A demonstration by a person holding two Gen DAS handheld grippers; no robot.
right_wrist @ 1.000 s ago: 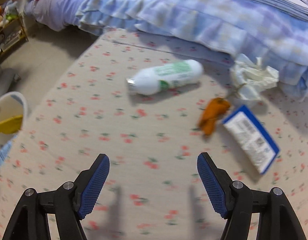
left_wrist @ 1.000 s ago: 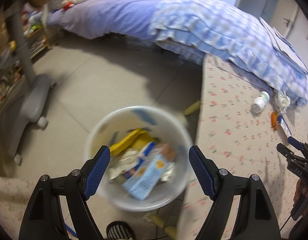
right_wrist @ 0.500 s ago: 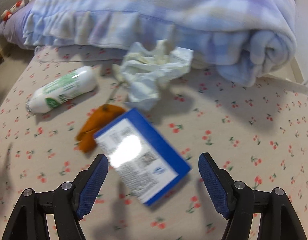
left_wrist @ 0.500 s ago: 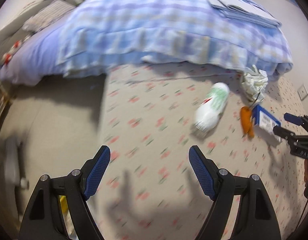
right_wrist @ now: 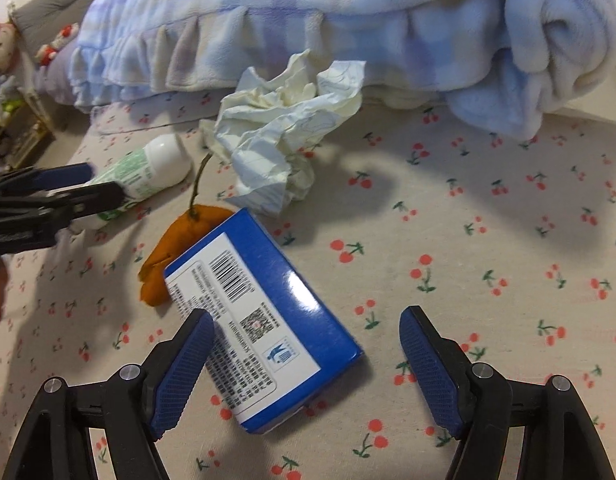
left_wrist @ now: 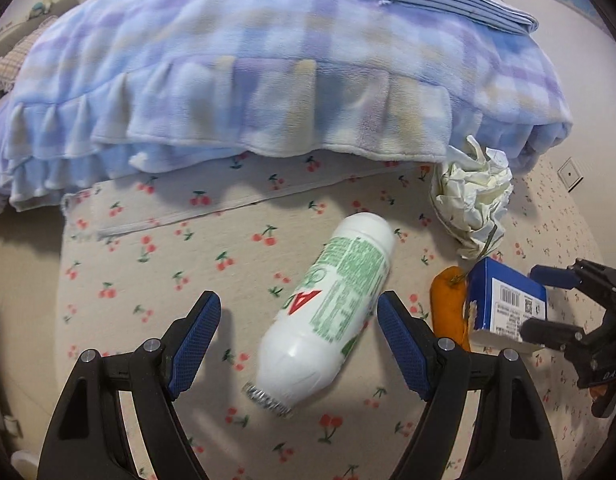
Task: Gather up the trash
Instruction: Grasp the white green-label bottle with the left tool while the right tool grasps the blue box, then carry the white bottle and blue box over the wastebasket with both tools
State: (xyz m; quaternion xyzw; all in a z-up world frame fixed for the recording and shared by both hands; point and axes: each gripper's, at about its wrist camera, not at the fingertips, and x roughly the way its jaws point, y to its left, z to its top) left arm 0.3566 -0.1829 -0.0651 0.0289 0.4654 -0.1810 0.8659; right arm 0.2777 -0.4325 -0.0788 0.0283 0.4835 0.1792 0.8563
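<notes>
Trash lies scattered on a cream cherry-print bed sheet. Nearest, the left gripper hangs with its jaws wide apart around the neck end of a white plastic bottle with a green label, lying on its side, pads not touching it. To its right, the right gripper straddles the near end of a blue-and-white cardboard box, jaws spread, neither pad pressing it as far as I can tell. An orange peel lies touching the box's far-left edge. Farther back sits a crumpled white paper wad, just beside a folded blue checked fleece blanket.
</notes>
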